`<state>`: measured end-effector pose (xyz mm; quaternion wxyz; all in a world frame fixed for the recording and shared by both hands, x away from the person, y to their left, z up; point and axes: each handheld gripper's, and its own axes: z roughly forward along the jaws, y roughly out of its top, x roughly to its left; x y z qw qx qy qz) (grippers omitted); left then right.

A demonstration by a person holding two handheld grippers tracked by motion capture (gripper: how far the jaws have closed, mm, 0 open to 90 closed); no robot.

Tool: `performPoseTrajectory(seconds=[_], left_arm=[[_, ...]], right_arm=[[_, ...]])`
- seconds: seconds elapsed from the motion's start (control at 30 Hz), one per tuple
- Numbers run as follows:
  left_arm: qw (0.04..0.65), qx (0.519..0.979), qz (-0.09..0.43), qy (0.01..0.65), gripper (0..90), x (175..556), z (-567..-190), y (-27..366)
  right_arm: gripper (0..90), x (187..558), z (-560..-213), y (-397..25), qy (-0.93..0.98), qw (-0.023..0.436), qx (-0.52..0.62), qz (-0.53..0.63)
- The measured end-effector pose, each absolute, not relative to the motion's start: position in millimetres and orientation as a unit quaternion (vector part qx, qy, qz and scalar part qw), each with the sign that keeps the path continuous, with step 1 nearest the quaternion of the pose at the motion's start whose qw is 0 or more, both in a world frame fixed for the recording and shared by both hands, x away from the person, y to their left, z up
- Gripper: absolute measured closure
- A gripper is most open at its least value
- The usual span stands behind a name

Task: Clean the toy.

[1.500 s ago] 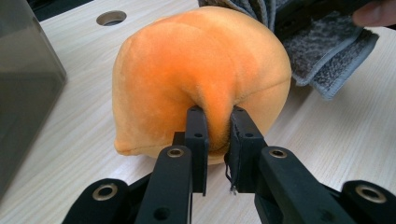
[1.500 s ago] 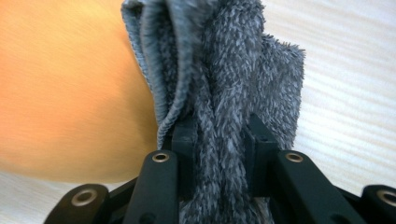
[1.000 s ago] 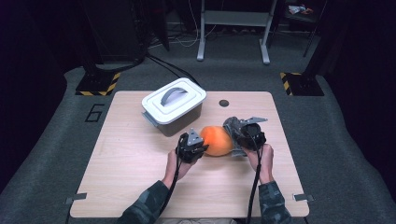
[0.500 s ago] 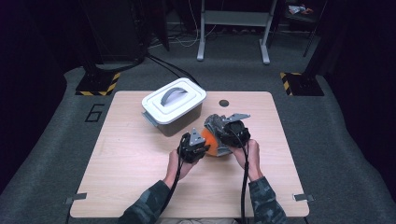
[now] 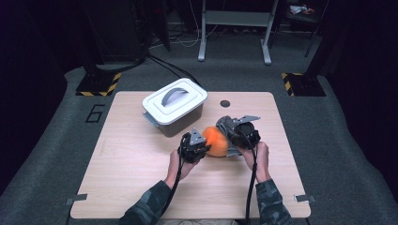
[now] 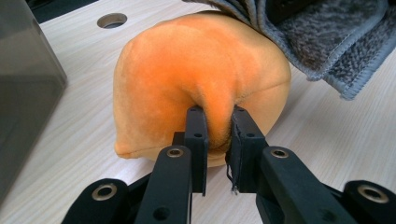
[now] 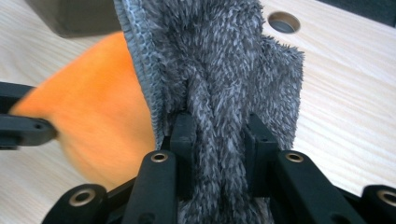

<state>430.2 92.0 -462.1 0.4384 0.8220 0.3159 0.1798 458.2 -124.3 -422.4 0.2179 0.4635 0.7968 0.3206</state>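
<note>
Left gripper [image 6: 215, 119]: jaws pinching a fold of the orange plush [image 6: 196, 70] | Right gripper [image 7: 220, 126]: jaws clamped on the grey fleecy cloth [image 7: 224, 60] | Plush: on the table [image 5: 136, 173], between both grippers, touching the cloth | Lidded grey box [image 5: 174, 104]: just behind.

The plush toy [image 6: 196, 74] is showing a bright orange, paler and yellowish along its lower seam. The cloth [image 7: 224, 70] is showing a mottled grey — dark and light fibres mixed — with a lighter grey stitched edge. Both hand-held grippers, the left [image 6: 218, 116] and the right [image 7: 219, 123], are showing black. The surface [image 5: 131, 159] is showing pale wood grain. The box [image 5: 176, 105] is showing a white lid, grey handle and smoky dark walls.
</note>
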Motion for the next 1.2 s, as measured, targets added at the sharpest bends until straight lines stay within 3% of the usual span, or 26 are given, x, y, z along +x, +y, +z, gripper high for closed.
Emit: performPoseTrajectory(seconds=[0.8,1.2], left_arm=[[0.443,0.818,0.177,0.321,78.7,429.0,-465.0,94.9],[0.444,0.816,0.172,0.328,78.0,428.4,-466.0,98.7]], right_arm=[[69.5,476.9,-476.6,-159.3,0.785,0.182,0.526,0.271],[69.3,457.8,-437.9,-155.4,0.775,0.223,0.503,0.312]])
